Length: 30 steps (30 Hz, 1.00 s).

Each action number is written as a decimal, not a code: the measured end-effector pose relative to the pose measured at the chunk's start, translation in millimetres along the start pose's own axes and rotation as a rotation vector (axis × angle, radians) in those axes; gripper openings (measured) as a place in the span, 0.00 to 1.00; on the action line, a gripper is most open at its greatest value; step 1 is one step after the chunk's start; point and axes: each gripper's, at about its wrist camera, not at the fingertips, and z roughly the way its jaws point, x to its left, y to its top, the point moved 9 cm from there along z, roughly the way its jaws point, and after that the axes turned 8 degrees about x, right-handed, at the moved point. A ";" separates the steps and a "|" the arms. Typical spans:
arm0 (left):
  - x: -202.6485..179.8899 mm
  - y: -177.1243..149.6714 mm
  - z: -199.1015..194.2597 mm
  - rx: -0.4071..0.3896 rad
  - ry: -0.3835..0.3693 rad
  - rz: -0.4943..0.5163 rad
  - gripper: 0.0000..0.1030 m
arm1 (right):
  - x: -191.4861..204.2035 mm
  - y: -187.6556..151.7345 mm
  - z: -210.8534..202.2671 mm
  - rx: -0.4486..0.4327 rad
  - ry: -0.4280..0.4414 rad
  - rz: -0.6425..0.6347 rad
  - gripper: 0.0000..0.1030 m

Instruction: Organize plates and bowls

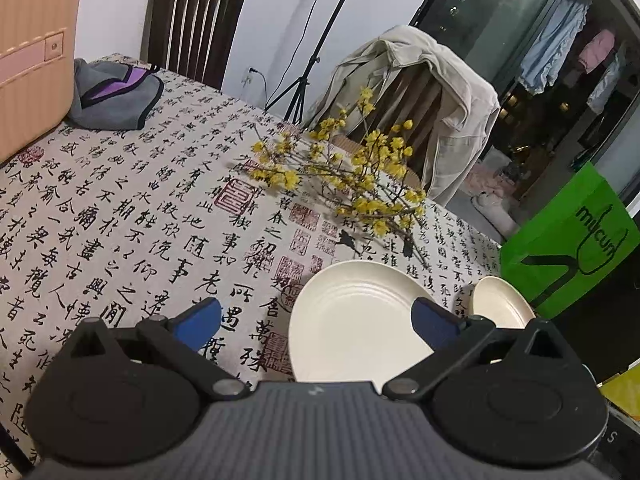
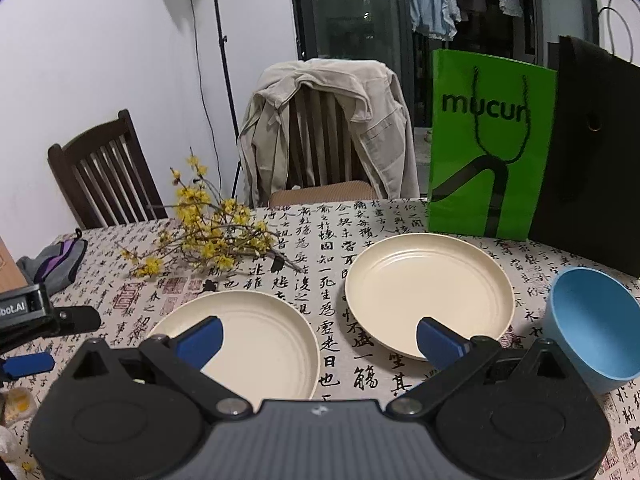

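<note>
Calligraphy-printed cloth covers the dining table (image 1: 132, 216), with a jacket-draped chair (image 1: 420, 108) and a green bag (image 1: 576, 240) at its far side; the flowering branch (image 1: 344, 176) lying on the cloth serves as landmark.

From the left wrist camera, the left gripper (image 1: 316, 320) has its blue fingers spread wide, holding nothing. A cream plate (image 1: 352, 316) lies just on the near side of the branch, partly under the right-hand finger. A second plate (image 1: 500, 300) shows beyond it, towards the green bag, though the gripper body hides much of it.

From the right wrist camera, the right gripper (image 2: 318, 338) is likewise wide open and empty. One plate (image 2: 256, 344) sits nearest, below the branch; the other plate (image 2: 428, 288) lies to the right of the branch, apart from the first. A blue bowl (image 2: 596, 328) stands farther right again, near a black bag (image 2: 600, 152). The left gripper (image 2: 28, 360) pokes in at the left edge.

Nothing is stacked yet, so this looks like the opening step: choosing a first plate. The next move probably calls for lowering one gripper to a plate's rim, one finger over the lip and one beneath, then closing firmly before lifting it onto the other plate.
</note>
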 end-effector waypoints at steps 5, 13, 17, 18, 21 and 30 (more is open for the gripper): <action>3.6 -1.2 10.3 0.020 0.014 -0.009 1.00 | 6.8 -2.6 16.5 0.036 -0.001 -0.029 1.00; 11.4 -3.5 26.1 0.054 0.047 -0.021 1.00 | 12.0 -0.1 35.9 0.077 -0.001 -0.050 1.00; 12.9 -5.7 33.6 0.074 0.057 -0.023 1.00 | 12.7 1.2 43.1 0.089 -0.009 -0.069 1.00; 13.3 -6.4 35.2 0.078 0.061 -0.022 1.00 | 12.8 1.2 44.6 0.091 -0.009 -0.074 1.00; 12.9 -8.6 39.2 0.090 0.066 -0.019 1.00 | 11.2 0.9 50.8 0.106 -0.010 -0.080 1.00; 16.6 -11.4 50.1 0.113 0.089 -0.021 1.00 | 14.7 -3.3 65.9 0.144 -0.009 -0.099 0.99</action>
